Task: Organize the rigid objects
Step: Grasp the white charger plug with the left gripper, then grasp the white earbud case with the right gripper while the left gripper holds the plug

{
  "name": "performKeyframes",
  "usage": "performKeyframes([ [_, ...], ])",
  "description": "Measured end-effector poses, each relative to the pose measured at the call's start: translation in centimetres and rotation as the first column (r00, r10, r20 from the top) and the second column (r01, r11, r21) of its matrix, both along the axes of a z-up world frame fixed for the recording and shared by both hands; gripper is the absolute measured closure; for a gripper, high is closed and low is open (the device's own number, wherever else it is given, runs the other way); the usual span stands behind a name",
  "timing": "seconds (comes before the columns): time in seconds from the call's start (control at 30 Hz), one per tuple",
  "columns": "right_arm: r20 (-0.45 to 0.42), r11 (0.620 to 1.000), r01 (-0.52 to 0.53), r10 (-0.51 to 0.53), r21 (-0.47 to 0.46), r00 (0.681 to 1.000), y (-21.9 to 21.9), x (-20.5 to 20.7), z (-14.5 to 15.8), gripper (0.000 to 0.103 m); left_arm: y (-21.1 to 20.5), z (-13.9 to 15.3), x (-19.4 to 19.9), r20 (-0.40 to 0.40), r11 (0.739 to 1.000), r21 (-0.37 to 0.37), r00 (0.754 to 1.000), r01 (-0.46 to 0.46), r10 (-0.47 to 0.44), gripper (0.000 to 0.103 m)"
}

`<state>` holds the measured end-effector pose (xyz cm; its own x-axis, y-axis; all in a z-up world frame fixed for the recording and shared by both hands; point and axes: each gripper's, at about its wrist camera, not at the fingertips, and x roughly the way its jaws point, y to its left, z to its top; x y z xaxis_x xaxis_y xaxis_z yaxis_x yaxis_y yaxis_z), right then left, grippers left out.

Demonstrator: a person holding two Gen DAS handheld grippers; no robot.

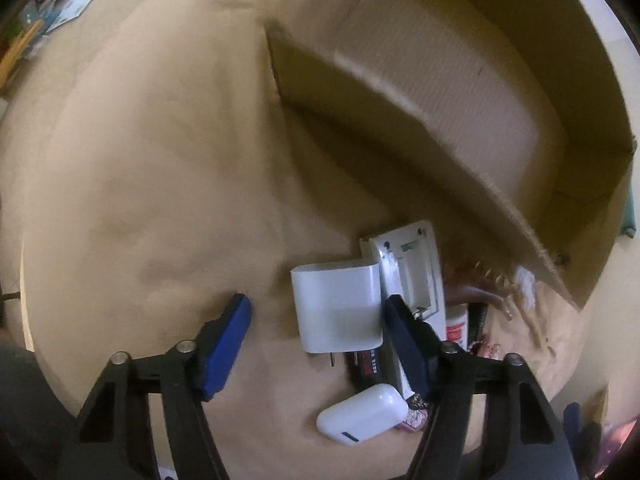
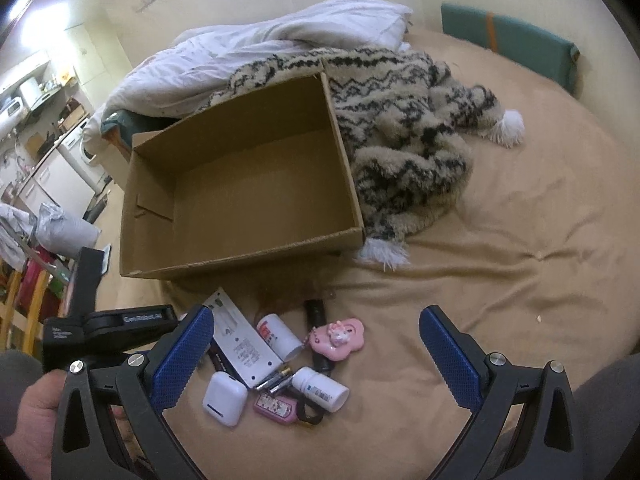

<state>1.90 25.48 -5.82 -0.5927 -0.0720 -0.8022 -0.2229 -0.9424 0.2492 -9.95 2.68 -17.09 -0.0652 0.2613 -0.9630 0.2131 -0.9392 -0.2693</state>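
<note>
The left gripper (image 1: pixel 316 340) pointed steeply down at the bed (image 1: pixel 160 160), its blue pads apart around a white plug-in charger (image 1: pixel 336 306); the right-hand pad (image 1: pixel 404 340) lay just against the charger's edge while the left-hand pad (image 1: pixel 226 344) stood clear of it, so nothing was clamped. The charger rested partly on a white battery charger (image 1: pixel 416 272), with a white earbud case (image 1: pixel 362 414) near its prongs; an open cardboard box (image 1: pixel 440 92) stood just behind the pile. The right gripper (image 2: pixel 316 348) hovered with its pads wide apart and nothing between them, above the cluster: a small white pill bottle (image 2: pixel 320 390), a pink charm (image 2: pixel 340 336), a pink key fob (image 2: pixel 274 406), a red-and-white tube (image 2: pixel 278 336); a patterned fleece blanket (image 2: pixel 408 136) lay beside the box.
</note>
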Motion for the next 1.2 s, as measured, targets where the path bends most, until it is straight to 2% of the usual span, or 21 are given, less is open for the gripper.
performKeyframes([
  [0.1,0.019,1.000,0.004,-0.004,-0.015,1.000,0.2,-0.1,-0.4,0.000,0.4,-0.4,0.4,0.004,1.000,-0.019,1.000,0.000,0.000,0.049],
  [0.2,0.026,1.000,-0.007,0.007,-0.006,1.000,-0.1,-0.2,-0.4,0.000,0.4,-0.4,0.7,-0.003,1.000,-0.015,1.000,-0.007,0.007,0.065],
  [0.3,0.030,0.999,-0.031,0.031,0.017,0.999,-0.6,-0.3,-0.4,0.000,0.6,-0.3,1.1,-0.009,1.000,-0.023,1.000,0.004,-0.004,0.065],
  [0.47,0.040,0.999,-0.042,0.041,0.015,0.998,-0.7,-0.3,-0.7,0.000,0.5,1.3,1.7,-0.048,0.992,-0.106,0.996,0.071,-0.076,0.065],
  [0.63,0.079,0.996,-0.068,0.072,-0.049,0.994,-0.7,-0.5,-1.7,0.000,-1.6,4.9,2.1,-0.117,0.963,-0.240,0.981,0.120,-0.152,0.065],
  [0.7,0.102,0.987,-0.095,0.109,-0.126,0.989,-0.9,-0.6,-2.3,0.000,-2.1,5.5,2.9,-0.126,0.954,-0.266,0.977,0.136,-0.174,0.065],
  [0.77,0.133,0.962,-0.127,0.163,-0.241,0.978,-1.3,-0.8,-3.3,0.000,-2.2,6.8,3.8,-0.155,0.942,-0.296,0.966,0.156,-0.209,0.065],
  [0.8,0.147,0.940,-0.145,0.198,-0.309,0.969,-1.6,-0.9,-3.8,0.005,-2.4,7.4,4.3,-0.171,0.935,-0.312,0.958,0.169,-0.230,0.065],
  [0.83,0.163,0.912,-0.148,0.224,-0.382,0.961,-2.0,-0.8,-4.5,0.020,-2.3,7.7,4.7,-0.187,0.927,-0.331,0.950,0.178,-0.249,0.065],
  [0.87,0.188,0.877,-0.132,0.242,-0.462,0.952,-2.4,-0.8,-5.5,0.024,-2.6,8.7,4.4,-0.200,0.921,-0.342,0.943,0.186,-0.265,0.065],
  [0.9,0.214,0.846,-0.108,0.252,-0.522,0.944,-2.8,-0.7,-6.4,0.027,-3.6,10.8,4.0,-0.209,0.919,-0.346,0.939,0.190,-0.273,0.065],
  [0.93,0.242,0.822,-0.081,0.258,-0.564,0.936,-3.4,-0.6,-7.3,0.027,-3.7,10.8,4.3,-0.214,0.920,-0.342,0.938,0.191,-0.274,0.065],
  [0.97,0.271,0.814,-0.052,0.252,-0.578,0.929,-4.1,-0.5,-8.1,0.028,-4.6,10.9,4.1,-0.214,0.924,-0.330,0.938,0.193,-0.272,0.065],
  [1.0,0.293,0.821,-0.033,0.241,-0.570,0.925,-4.6,-0.4,-8.6,0.029,-4.7,10.4,1.9,-0.209,0.927,-0.319,0.940,0.196,-0.271,0.065],
  [1.03,0.314,0.832,-0.016,0.227,-0.555,0.922,-5.2,-0.4,-9.0,0.029,-4.9,9.9,1.2,-0.208,0.929,-0.313,0.941,0.195,-0.268,0.065],
  [1.2,0.404,0.891,0.064,0.139,-0.450,0.904,-7.5,-0.7,-10.7,0.029,-4.8,10.2,1.2,-0.238,0.934,-0.321,0.941,0.158,-0.241,0.065],
])
